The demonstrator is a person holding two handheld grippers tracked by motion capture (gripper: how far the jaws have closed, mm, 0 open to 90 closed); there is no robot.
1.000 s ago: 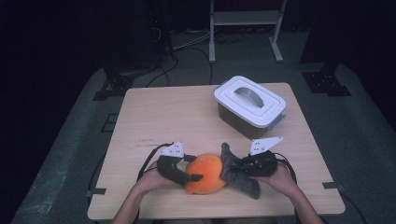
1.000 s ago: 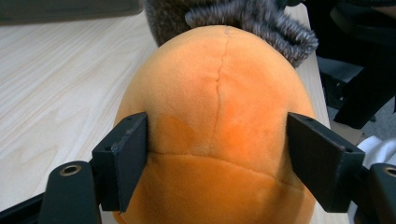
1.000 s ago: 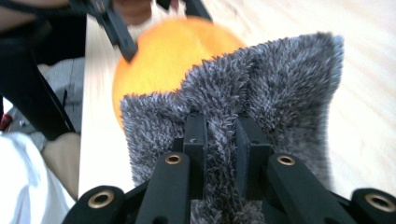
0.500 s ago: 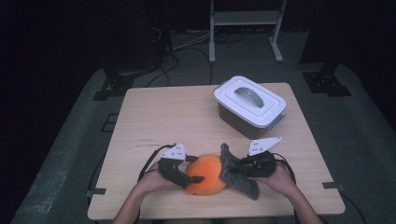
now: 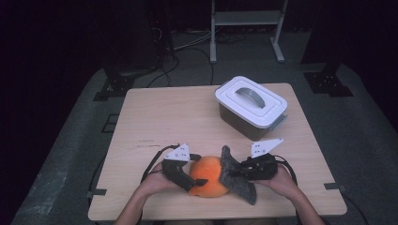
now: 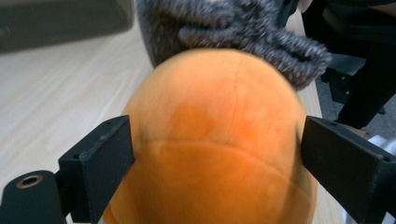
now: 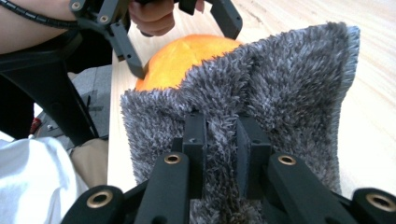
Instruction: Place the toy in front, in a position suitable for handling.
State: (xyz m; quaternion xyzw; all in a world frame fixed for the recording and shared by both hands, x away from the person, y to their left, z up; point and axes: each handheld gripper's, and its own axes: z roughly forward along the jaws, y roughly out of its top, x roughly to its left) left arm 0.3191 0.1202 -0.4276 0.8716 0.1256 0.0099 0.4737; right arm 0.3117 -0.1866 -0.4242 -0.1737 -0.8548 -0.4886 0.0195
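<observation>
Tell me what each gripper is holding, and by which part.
The left gripper clasps the orange plush ball across its sides. The right gripper pinches a fold of the grey fuzzy cloth near its edge.

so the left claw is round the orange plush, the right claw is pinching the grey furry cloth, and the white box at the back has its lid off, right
Not quite: the white box has its lid on, handle on top, as the high view shows. The rest holds: the left claw has a jaw on each side of the orange plush, and the right claw pinches the grey furry cloth.
</observation>
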